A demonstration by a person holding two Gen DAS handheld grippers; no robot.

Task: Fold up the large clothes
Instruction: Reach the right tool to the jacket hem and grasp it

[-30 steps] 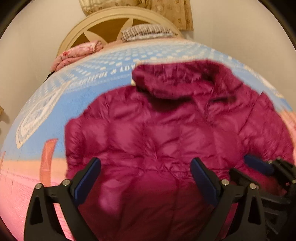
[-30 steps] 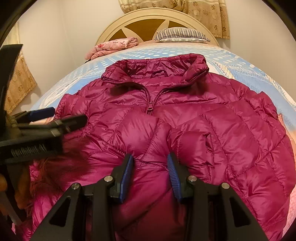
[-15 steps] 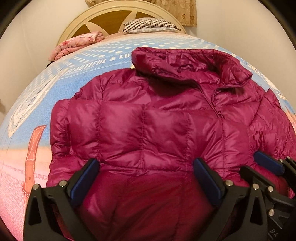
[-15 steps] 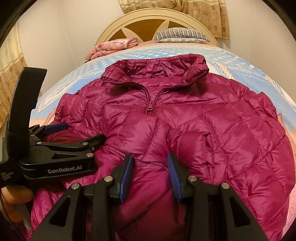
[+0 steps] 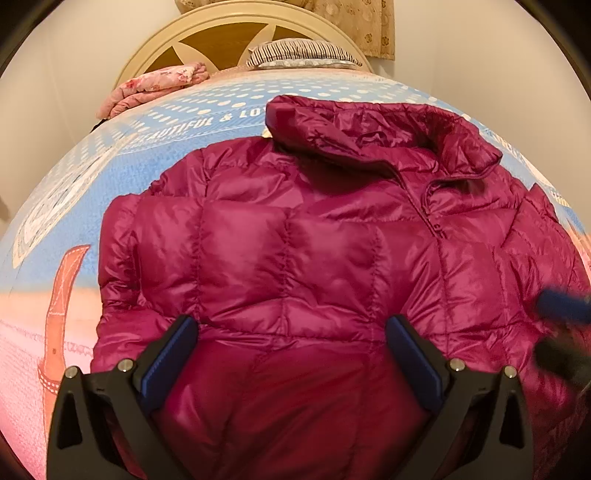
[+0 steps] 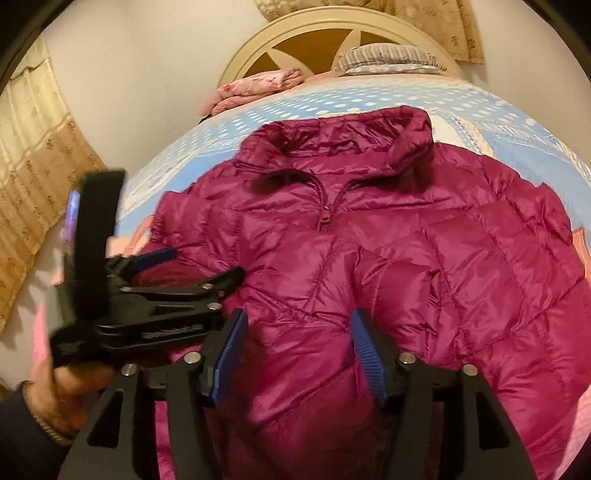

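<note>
Jacket (image 6: pixel 388 251) lying lengthwise on the bed (image 6: pixel 369 99), collar pointing toward the headboard (image 6: pixel 332 29); left gripper (image 5: pixel 291 354) jaws standing spread, right gripper (image 6: pixel 299 354) jaws opening over a fold.

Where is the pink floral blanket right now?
In both wrist views the pink floral blanket lies folded at the bed's head, left of the striped pillow, beyond the jacket's collar.

The left black plastic two-finger gripper (image 5: pixel 291 354) has angular, triangular-cutout fingers (image 5: pixel 162 365) lined with ribbed blue pads and fastened with round silver screws. Seen from the right wrist, its side carries small white lettering, too blurred to read, and a tall black upright block rises from its body. The right black plastic gripper (image 6: pixel 299 354) matches it: 2 blue ribbed pads, silver screws. The person's left hand (image 6: pixel 70 391) shows a dark navy sleeve with a knitted beige cuff.
</note>
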